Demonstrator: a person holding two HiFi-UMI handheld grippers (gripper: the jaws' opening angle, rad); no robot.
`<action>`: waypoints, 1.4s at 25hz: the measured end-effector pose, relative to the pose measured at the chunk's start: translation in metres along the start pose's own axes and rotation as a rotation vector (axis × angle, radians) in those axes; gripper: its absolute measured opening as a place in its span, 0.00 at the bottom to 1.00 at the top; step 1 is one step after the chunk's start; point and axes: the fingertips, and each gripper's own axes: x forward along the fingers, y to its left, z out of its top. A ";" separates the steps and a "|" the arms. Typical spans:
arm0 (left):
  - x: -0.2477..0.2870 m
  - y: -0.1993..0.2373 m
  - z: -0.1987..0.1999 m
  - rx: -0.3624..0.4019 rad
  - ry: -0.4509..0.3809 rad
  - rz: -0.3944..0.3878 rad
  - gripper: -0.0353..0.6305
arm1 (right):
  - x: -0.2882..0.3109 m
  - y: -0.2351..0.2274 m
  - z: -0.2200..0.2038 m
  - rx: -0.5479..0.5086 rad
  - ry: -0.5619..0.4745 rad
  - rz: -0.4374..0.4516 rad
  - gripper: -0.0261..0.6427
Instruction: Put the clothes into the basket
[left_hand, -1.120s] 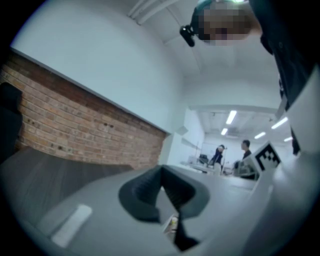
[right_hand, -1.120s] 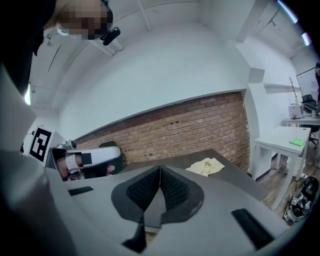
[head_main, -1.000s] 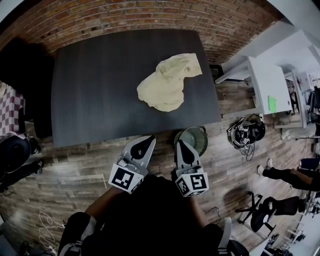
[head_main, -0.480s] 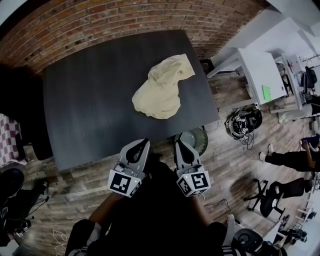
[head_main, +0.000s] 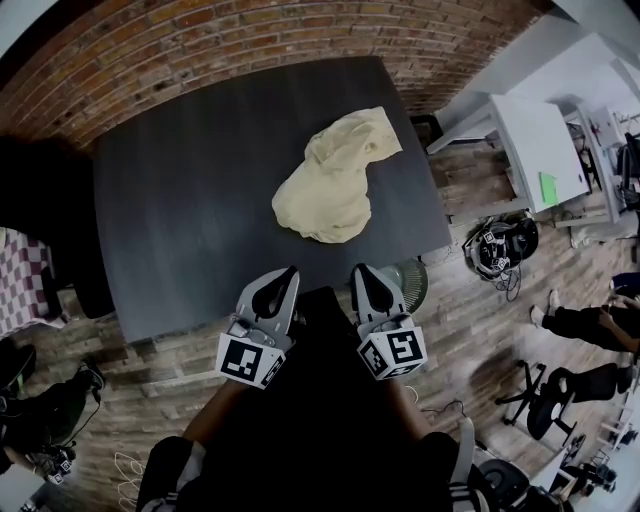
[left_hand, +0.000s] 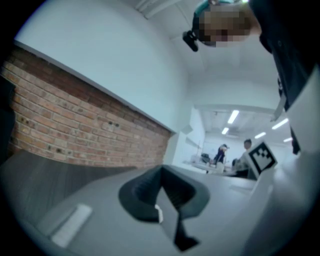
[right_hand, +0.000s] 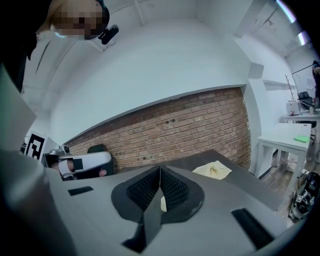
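Observation:
A pale yellow garment (head_main: 330, 185) lies crumpled on the dark table (head_main: 180, 200), right of its middle; the right gripper view shows this garment (right_hand: 212, 170) ahead and to the right. A round greenish basket (head_main: 412, 282) stands on the floor at the table's front right corner, partly hidden by my right gripper (head_main: 362, 272). My left gripper (head_main: 287, 278) hovers beside it at the table's front edge. Both are shut with nothing between their jaws, as the left gripper (left_hand: 161, 172) and the right gripper (right_hand: 160, 172) show in their own views. Neither touches the garment.
A brick wall (head_main: 250, 50) runs behind the table. A white desk (head_main: 530, 140) stands to the right, with a bundle of gear (head_main: 500, 245) on the wooden floor below it. People's legs (head_main: 590, 320) and an office chair (head_main: 540, 400) are at the far right.
Both grippers have come forward to the table's front edge, still shut. The basket is now more hidden behind the right gripper. The garment has not moved.

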 end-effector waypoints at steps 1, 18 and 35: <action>0.004 0.002 0.002 0.001 -0.003 0.010 0.06 | 0.005 -0.003 0.002 0.001 0.003 0.010 0.05; 0.127 0.032 0.014 -0.003 0.015 0.108 0.06 | 0.107 -0.082 0.019 0.042 0.118 0.161 0.05; 0.166 0.072 0.003 -0.031 0.057 0.185 0.06 | 0.184 -0.128 -0.015 0.090 0.266 0.162 0.24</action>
